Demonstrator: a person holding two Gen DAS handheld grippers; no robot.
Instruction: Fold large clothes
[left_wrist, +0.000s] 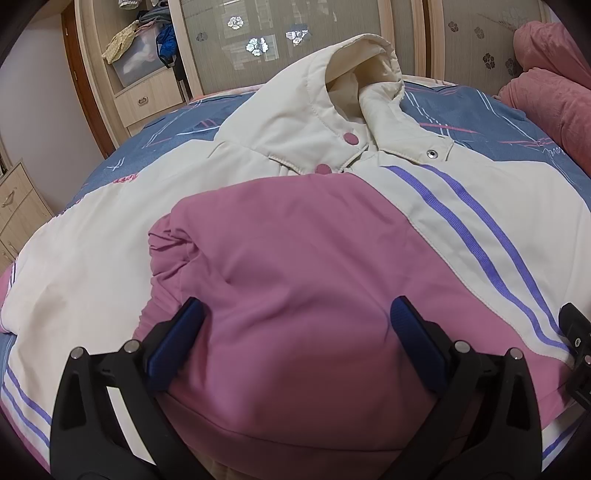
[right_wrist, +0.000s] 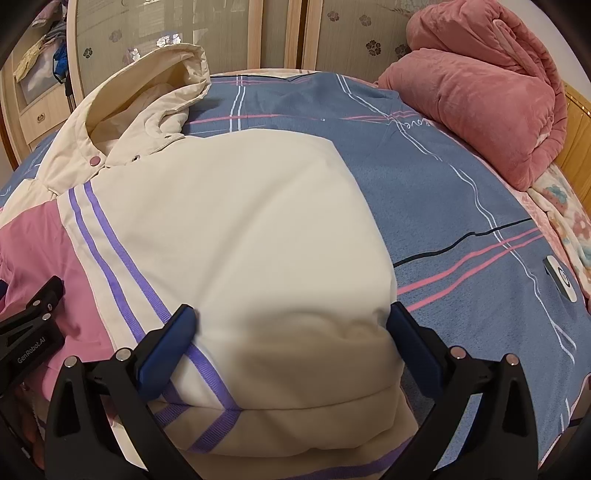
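A padded hooded jacket (left_wrist: 92, 251), cream with a pink panel and purple stripes, lies spread on the bed with its hood (left_wrist: 354, 74) at the far end. Its near hem is folded up. My left gripper (left_wrist: 295, 317) stands open just above the folded pink part (left_wrist: 295, 258), blue pads (left_wrist: 177, 339) wide apart with fabric bulging between them. My right gripper (right_wrist: 293, 321) is open over the cream side of the jacket (right_wrist: 240, 221), straddling a folded bulge near the purple stripes (right_wrist: 122, 258). Each gripper shows at the edge of the other's view.
The blue plaid bedsheet (right_wrist: 461, 206) covers the bed. A rolled pink quilt (right_wrist: 487, 92) lies at the far right, and a small white remote (right_wrist: 559, 278) rests near the right edge. Wardrobe doors (left_wrist: 229, 48) and drawers (left_wrist: 147, 96) stand behind the bed.
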